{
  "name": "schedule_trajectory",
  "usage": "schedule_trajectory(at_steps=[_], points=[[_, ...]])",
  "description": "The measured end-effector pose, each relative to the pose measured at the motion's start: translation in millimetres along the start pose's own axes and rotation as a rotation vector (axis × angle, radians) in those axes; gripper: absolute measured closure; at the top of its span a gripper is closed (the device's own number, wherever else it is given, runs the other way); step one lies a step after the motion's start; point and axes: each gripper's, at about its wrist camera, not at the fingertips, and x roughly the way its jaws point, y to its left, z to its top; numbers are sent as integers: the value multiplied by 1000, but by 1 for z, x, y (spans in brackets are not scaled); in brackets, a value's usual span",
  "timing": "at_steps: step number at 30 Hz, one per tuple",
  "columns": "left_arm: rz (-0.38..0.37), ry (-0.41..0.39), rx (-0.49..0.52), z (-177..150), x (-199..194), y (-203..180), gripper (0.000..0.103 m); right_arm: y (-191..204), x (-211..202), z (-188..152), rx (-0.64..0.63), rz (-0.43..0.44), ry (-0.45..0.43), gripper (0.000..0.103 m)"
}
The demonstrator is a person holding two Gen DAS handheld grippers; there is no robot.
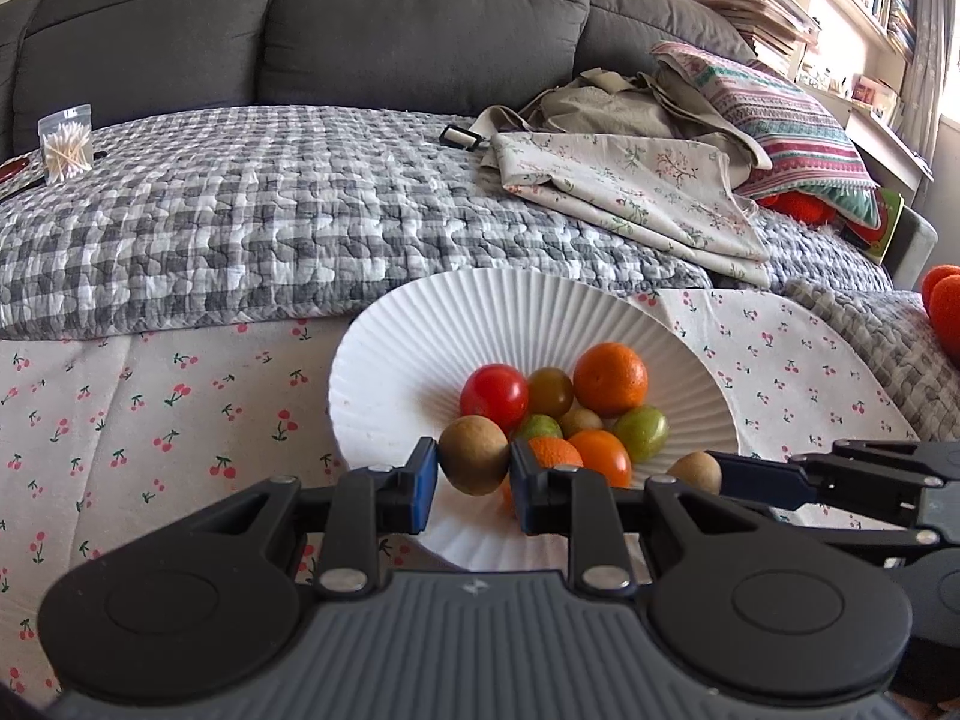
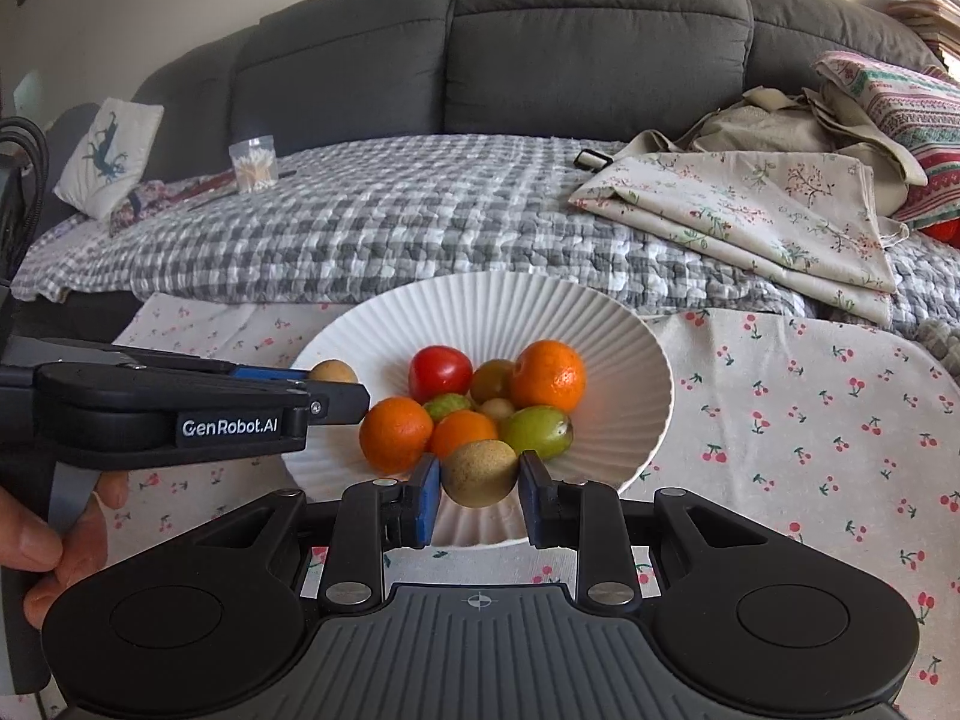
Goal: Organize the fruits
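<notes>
a: right up close, the left gripper (image 1: 473,483) has its two blue pads pressed against a brown fruit (image 1: 474,454), one pad on each side, at the near edge of the white ribbed plate (image 1: 384,354).

b: same on the other side. the right gripper (image 2: 480,489) pinches a second brown fruit (image 2: 480,472) between its pads, also at the plate's near rim. whether either fruit rests on the plate or hangs just above it, i can't tell from these angles.

a: what lies in the plate?

b: a red tomato (image 2: 440,373) at the back left, a big orange (image 2: 548,375) at the back right, a dull olive tomato (image 2: 492,381) between them. nearer sit another orange (image 2: 396,434), a smaller orange tomato (image 2: 463,432), a green fruit (image 2: 536,431) and a little pale one (image 2: 497,408) in the middle, all touching in a heap.

a: from the left wrist view the right gripper's fingers reach in from the right, its brown fruit showing at their tip.

b: the plate stands on a cherry-print cloth (image 2: 810,420). behind it spreads a grey checked quilt (image 2: 372,228) with a bag of cotton swabs (image 2: 253,162), a folded floral cloth (image 2: 750,210) and a dark grey sofa back (image 2: 540,48).
</notes>
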Motion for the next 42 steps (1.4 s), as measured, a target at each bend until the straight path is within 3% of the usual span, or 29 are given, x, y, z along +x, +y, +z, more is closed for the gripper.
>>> schedule_trajectory(at_steps=[9, 14, 19, 27, 31, 35, 37, 42], points=[[-3, 2, -18, -1, -2, 2, 74, -1, 6, -3, 11, 3, 8, 75], [-14, -14, -53, 1, -12, 8, 66, -25, -7, 6, 156, 69, -28, 65], [-19, -18, -95, 3, -19, 14, 65, -50, -22, 13, 266, 75, -53, 64], [49, 26, -93, -4, -29, 3, 62, -59, -35, 13, 306, 83, -31, 53], [115, 26, -60, -10, -49, -9, 43, -55, -51, 8, 305, 109, -23, 44], [177, 3, -35, -16, -75, -20, 34, -49, -73, -2, 307, 100, -30, 34], [204, -1, -28, -20, -88, -27, 23, -46, -85, -10, 316, 104, -30, 30], [220, -29, -24, -39, -124, -41, 11, -28, -113, -23, 273, 61, -42, 17]])
